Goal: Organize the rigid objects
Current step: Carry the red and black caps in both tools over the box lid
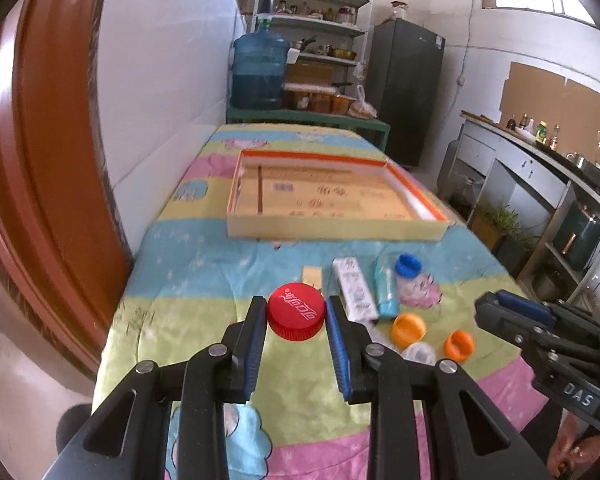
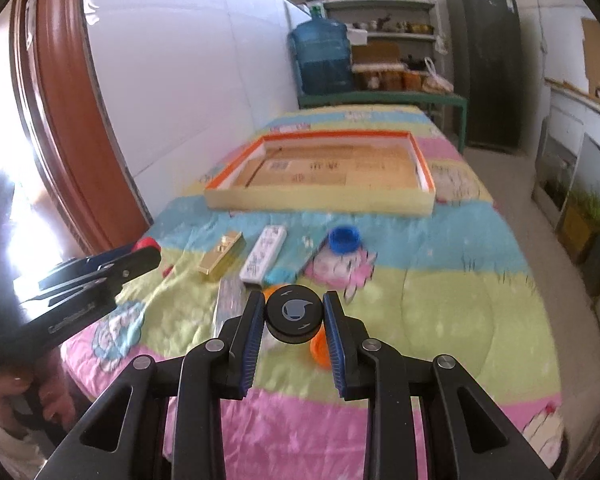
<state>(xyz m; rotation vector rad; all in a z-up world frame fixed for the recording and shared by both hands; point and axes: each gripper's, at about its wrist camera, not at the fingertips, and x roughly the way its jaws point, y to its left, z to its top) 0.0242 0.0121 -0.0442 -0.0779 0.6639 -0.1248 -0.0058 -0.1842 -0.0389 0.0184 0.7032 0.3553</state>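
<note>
The left gripper [image 1: 296, 316] held a red cap [image 1: 296, 311] between its blue pads, and the right gripper [image 2: 294, 314] clamped a black cap [image 2: 294, 312], both above the quilted bench [image 2: 440, 304]. Beyond them lay orange caps [image 1: 408, 328], a blue cap [image 2: 344, 239], small boxes [image 2: 264, 254], then an orange-rimmed tray [image 2: 320, 200].

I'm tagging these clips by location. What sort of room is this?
Probably a home kitchen or utility room: a dark fridge, shelves of pots and jars, a big water jug, and a counter with bottles beside the quilt-covered table.
</note>
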